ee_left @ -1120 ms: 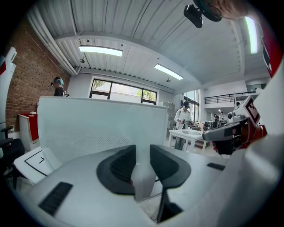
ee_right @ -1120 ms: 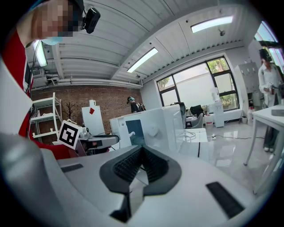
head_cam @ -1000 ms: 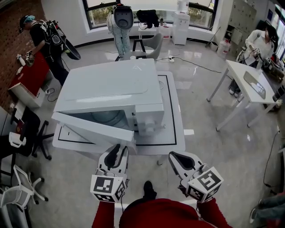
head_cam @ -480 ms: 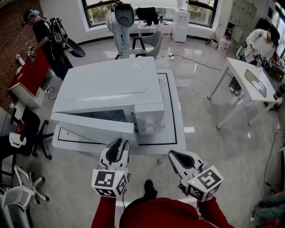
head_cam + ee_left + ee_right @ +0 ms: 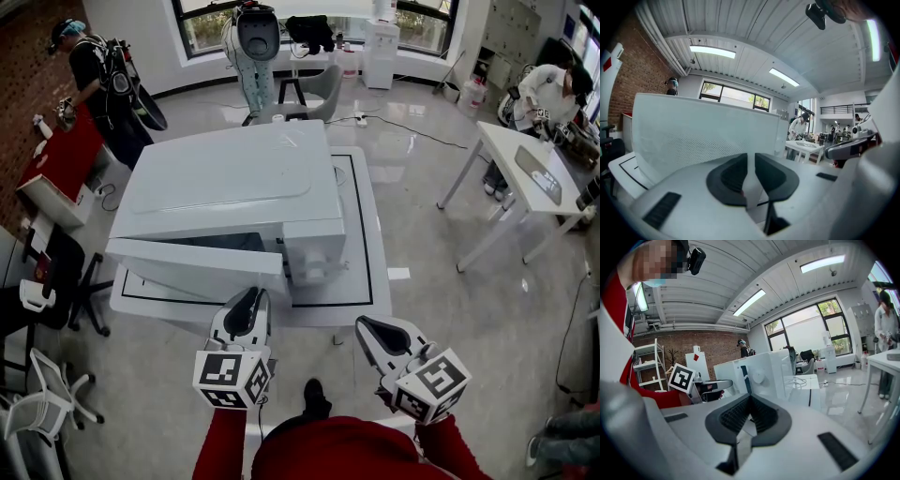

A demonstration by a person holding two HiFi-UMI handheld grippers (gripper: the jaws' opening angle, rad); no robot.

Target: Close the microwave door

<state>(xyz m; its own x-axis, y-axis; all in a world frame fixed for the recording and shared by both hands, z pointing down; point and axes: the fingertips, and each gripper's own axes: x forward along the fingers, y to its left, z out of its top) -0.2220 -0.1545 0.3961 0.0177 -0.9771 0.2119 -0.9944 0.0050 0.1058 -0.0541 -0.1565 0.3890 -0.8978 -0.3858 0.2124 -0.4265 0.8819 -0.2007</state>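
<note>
Left claw [image 5: 254, 295] with jaws a narrow slit apart and just closing in, nothing between them, microwave door [image 5: 192, 267] ajar just ahead of it, microwave [image 5: 225, 183] on the tabletop [image 5: 361, 253] beyond, right claw [image 5: 360, 324] pinched together, empty, level beside the left claw.

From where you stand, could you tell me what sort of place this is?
Probably a lab or test workspace, not a kitchen: the microwave sits on a marked table mid-floor, with a white desk nearby.
</note>
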